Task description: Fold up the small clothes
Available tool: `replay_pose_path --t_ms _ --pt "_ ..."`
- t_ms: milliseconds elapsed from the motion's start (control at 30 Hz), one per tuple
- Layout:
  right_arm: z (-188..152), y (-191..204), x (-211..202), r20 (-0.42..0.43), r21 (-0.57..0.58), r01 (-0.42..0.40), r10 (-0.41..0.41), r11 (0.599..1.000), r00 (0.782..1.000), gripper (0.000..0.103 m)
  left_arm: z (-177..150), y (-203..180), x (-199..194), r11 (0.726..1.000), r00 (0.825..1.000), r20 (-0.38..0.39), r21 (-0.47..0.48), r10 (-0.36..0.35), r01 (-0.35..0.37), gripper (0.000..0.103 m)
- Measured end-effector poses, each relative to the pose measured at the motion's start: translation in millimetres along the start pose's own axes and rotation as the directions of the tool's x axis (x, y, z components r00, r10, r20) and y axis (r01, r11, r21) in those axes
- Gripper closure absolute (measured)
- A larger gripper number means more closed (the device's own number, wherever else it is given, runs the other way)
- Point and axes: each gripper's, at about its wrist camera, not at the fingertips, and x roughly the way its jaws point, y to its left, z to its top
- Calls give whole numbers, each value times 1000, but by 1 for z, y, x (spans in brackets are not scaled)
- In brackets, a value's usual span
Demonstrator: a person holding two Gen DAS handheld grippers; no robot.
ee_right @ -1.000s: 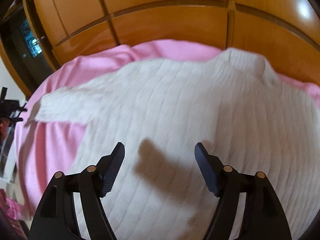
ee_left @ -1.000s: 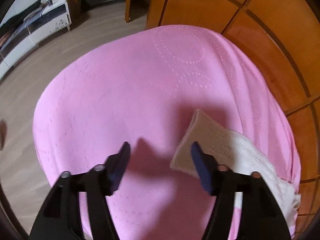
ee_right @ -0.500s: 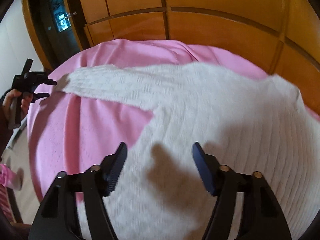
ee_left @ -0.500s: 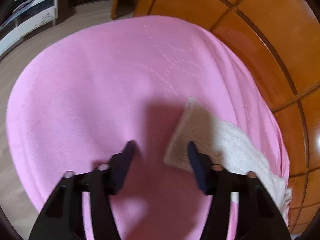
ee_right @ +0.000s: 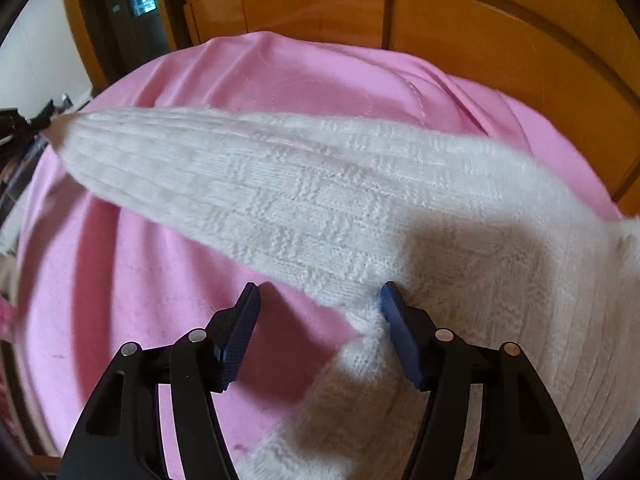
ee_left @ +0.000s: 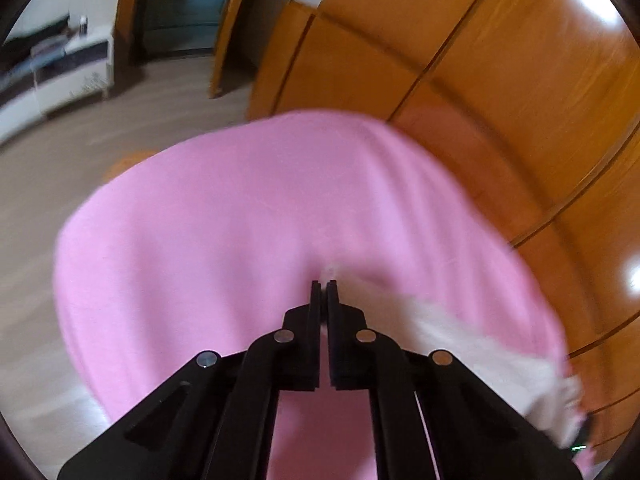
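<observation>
A white knitted sweater (ee_right: 400,216) lies on a pink blanket (ee_right: 132,288). Its sleeve stretches out to the left and its cuff is lifted off the blanket. My left gripper (ee_left: 324,286) is shut on the sleeve cuff (ee_left: 332,270); the sleeve trails off to the lower right in the left wrist view (ee_left: 480,352). The left gripper also shows at the far left of the right wrist view (ee_right: 24,124). My right gripper (ee_right: 318,306) is open and low over the sweater's armpit, with its right fingertip (ee_right: 390,304) against the knit.
Orange wooden cabinet doors (ee_left: 500,60) stand close behind the blanket. Wooden floor (ee_left: 80,152) and a low white cabinet (ee_left: 60,72) lie to the left, with a dark doorway (ee_left: 188,4) beyond.
My left gripper has shut on the sleeve cuff and lifted it, so the sleeve is pulled taut. My right gripper has moved left and down to the armpit, still open.
</observation>
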Motion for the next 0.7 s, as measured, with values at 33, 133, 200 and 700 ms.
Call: replay_pose_path --t_ms 33,133,200,700 --pt "-1 0 -2 6 2 3 -3 1000 1000 40 -3 -1 16 999 997 -51 16 53 -52 101" --pt "-3 -7 -19 9 45 -29 28 999 1000 40 -16 -4 33 984 980 -93 30 176 -174 89" --pt "-11 -16 -40 35 83 -45 42 995 999 40 -21 -4 21 996 994 -72 -14 88 -89 65" --pt "-269 -180 -242 -67 557 344 -372 756 926 29 -231 -153 -73 683 735 -487 326 -471 654 42"
